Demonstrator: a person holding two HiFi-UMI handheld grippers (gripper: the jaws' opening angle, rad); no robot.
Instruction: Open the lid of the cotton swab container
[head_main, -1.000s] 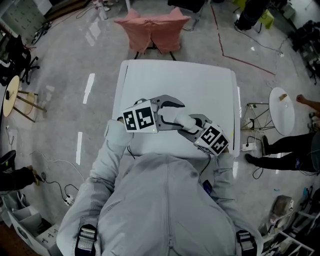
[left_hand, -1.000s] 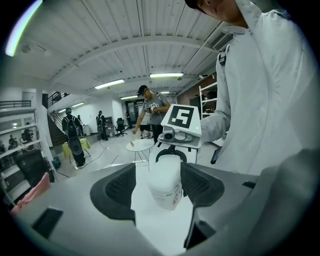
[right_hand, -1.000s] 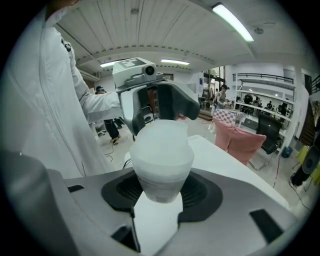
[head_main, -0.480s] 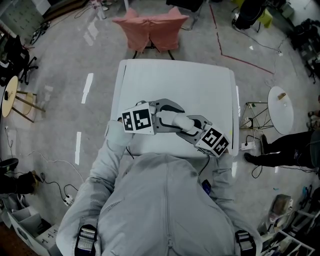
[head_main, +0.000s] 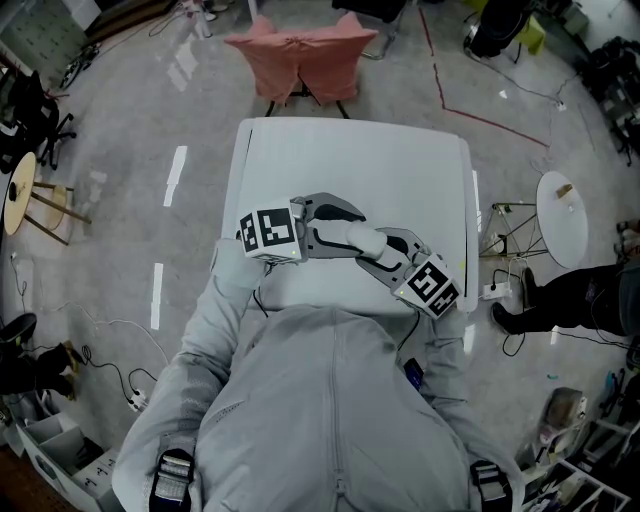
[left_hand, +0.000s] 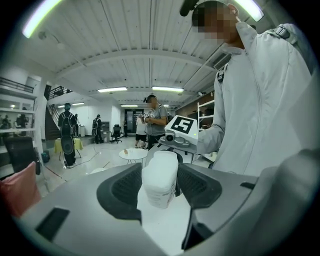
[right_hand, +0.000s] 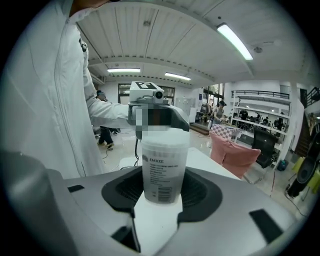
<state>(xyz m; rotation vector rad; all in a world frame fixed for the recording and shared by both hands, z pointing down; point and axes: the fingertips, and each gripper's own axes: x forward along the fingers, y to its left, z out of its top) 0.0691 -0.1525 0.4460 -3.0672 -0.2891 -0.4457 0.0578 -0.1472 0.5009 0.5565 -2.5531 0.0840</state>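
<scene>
1. head view is showing the left gripper (head_main: 352, 230) rolling, its marker cube (head_main: 268, 232) now sitting further left than a second ago.
2. its jaws have just been closing and are now pressing on the upper end of the cotton swab container (left_hand: 160, 180), the lid (left_hand: 165, 161) staying on.
3. right gripper (right_hand: 162, 192) is clasping the container's body, holding it over the white table (head_main: 380, 170) as before.

Right hand-held gripper (right_hand: 161, 187) grips the cotton swab container (right_hand: 162, 165). Opposite, the left hand-held gripper (left_hand: 160, 182) has just been closing its jaws onto it.
</scene>
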